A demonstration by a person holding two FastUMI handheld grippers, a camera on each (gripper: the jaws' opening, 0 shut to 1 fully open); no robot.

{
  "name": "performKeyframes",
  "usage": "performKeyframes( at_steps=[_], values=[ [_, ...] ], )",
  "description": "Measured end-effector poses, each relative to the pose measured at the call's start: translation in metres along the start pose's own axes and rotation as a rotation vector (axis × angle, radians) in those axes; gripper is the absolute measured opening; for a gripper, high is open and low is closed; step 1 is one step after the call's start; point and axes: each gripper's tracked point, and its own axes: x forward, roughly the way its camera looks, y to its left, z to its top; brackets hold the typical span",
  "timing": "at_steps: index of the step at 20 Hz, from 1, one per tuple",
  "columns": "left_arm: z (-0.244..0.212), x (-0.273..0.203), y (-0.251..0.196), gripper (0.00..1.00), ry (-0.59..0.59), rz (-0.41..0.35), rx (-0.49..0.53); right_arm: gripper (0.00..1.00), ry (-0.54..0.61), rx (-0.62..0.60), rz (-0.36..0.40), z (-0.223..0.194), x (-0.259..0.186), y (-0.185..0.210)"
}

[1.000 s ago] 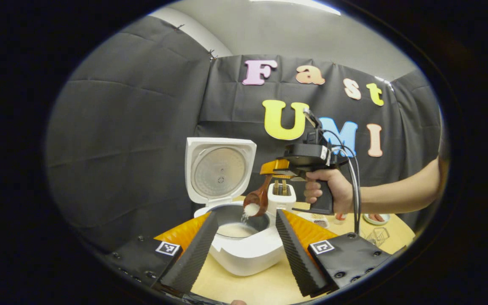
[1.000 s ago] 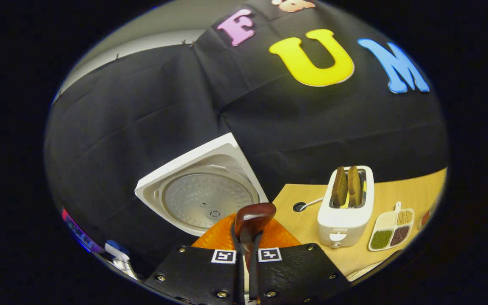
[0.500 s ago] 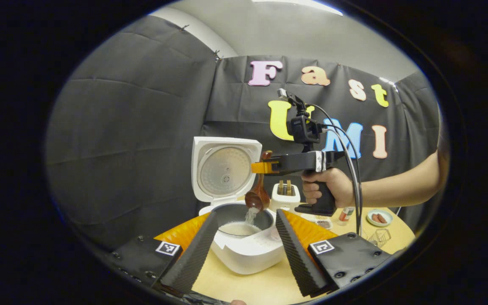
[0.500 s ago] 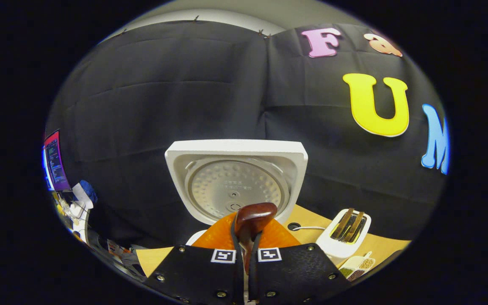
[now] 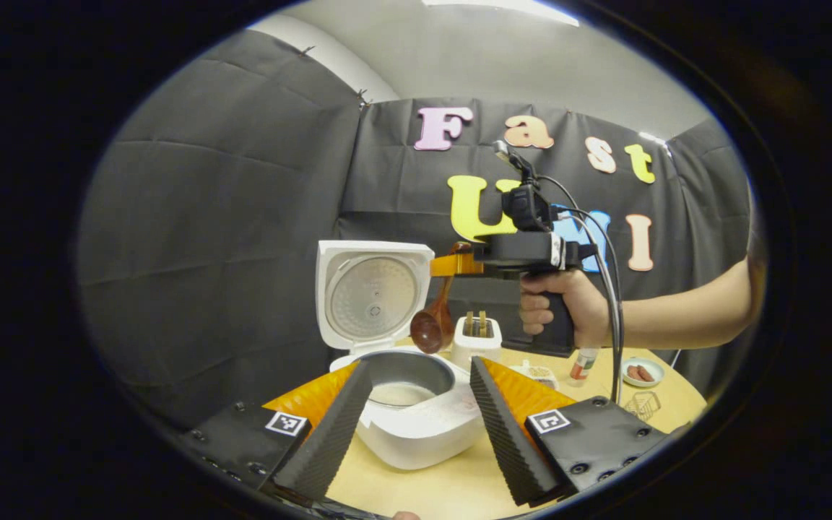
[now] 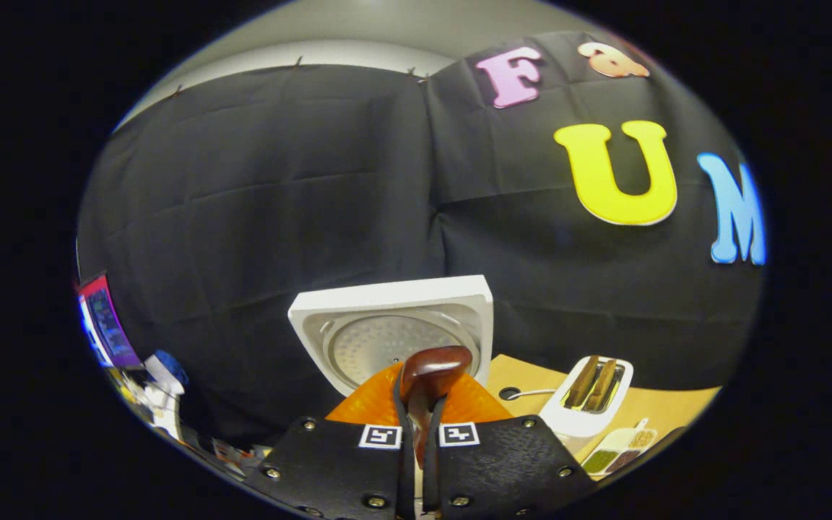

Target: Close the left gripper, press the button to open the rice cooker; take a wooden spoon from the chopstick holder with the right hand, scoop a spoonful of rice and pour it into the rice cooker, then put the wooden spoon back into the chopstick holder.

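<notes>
The pouring step seems finished: the spoon (image 5: 435, 321), clamped by its handle in the right tongs (image 6: 419, 426), hangs above the open cooker (image 5: 416, 412), probably empty. The left tongs (image 5: 416, 426) are held wide. Next, the spoon must be carried to the holder.

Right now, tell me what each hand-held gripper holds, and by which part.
Right hand-held gripper: the spoon, pinched near its handle's top end. Left hand-held gripper: nothing.

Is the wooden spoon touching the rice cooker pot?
Apart. In the left gripper view, the wooden spoon hangs from the right gripper with dark wall showing between its bowl and the rice cooker pot.
</notes>
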Motion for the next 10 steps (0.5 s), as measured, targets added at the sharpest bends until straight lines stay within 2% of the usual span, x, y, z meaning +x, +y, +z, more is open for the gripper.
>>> performKeyframes(
  at_steps=[7,10],
  values=[
    [0.011,0.003,-0.026,0.94,-0.003,-0.056,0.018,0.05,-0.018,0.593,0.0,0.008,-0.035,-0.056],
    [0.015,0.009,-0.04,0.94,-0.003,-0.074,0.036,0.05,-0.047,0.749,-0.025,0.001,-0.056,-0.09]
  ],
)
